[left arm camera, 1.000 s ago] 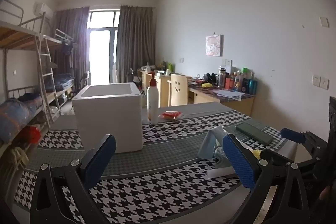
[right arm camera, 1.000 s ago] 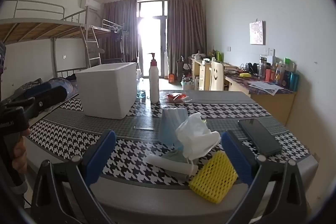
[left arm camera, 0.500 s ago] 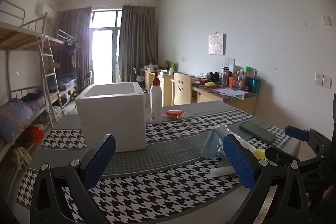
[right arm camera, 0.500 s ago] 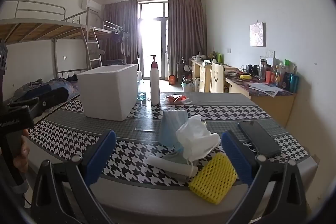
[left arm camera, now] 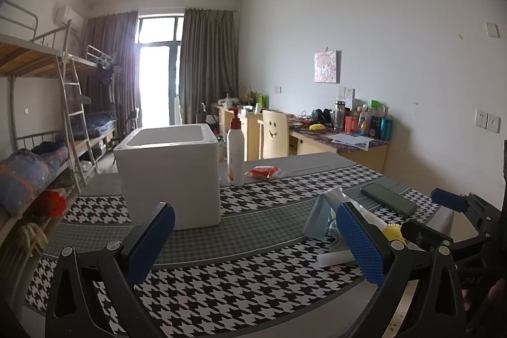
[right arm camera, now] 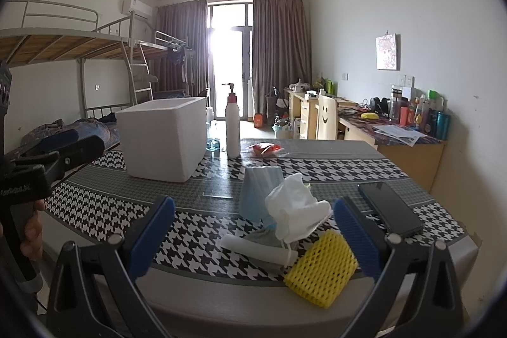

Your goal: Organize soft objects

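A white foam box [right arm camera: 163, 138] stands open-topped near the table's [right arm camera: 332, 154] far left corner; its inside is hidden. At the near edge, a heap of soft objects [right arm camera: 291, 220] lies between the right gripper's [right arm camera: 253, 238] spread fingers, untouched. The left gripper [left arm camera: 253, 243] hovers, fingers apart, empty.

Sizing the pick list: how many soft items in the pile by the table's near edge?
4 visible: blue mask, white mask, white foam roll, yellow foam net. More may be hidden underneath.
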`<control>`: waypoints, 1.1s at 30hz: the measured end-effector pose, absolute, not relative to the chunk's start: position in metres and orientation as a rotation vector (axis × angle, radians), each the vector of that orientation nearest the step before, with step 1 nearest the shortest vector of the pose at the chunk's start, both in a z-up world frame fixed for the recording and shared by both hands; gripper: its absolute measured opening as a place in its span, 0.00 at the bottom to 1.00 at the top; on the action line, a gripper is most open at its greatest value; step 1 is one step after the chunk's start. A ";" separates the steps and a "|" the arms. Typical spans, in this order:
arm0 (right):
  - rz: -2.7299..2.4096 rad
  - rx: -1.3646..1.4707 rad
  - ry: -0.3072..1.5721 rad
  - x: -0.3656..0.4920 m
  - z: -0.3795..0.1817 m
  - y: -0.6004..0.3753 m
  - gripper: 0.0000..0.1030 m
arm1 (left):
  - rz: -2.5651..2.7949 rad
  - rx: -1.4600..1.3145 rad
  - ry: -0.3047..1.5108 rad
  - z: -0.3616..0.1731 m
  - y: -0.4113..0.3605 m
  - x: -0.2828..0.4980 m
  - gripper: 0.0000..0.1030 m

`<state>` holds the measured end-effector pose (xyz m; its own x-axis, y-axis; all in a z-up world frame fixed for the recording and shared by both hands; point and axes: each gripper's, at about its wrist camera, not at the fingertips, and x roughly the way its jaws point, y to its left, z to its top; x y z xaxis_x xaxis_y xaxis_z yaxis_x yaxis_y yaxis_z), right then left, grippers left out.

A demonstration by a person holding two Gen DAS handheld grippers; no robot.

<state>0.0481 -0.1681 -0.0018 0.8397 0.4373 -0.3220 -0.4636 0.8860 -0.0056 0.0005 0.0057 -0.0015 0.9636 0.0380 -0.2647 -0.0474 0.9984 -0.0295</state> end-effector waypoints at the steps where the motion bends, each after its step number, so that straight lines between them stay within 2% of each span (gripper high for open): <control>1: 0.477 -0.084 0.318 0.048 -0.002 -0.168 0.99 | 0.042 -0.033 0.269 -0.002 0.005 0.001 0.99; 33: 0.465 -0.081 0.357 0.059 -0.015 -0.171 0.99 | -0.023 -0.029 0.347 -0.018 -0.003 0.019 0.99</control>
<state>0.0585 -0.1712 -0.0153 0.8330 0.4243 -0.3552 -0.4524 0.8918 0.0044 0.0187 -0.0029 -0.0175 0.9402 -0.0272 -0.3394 0.0174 0.9993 -0.0318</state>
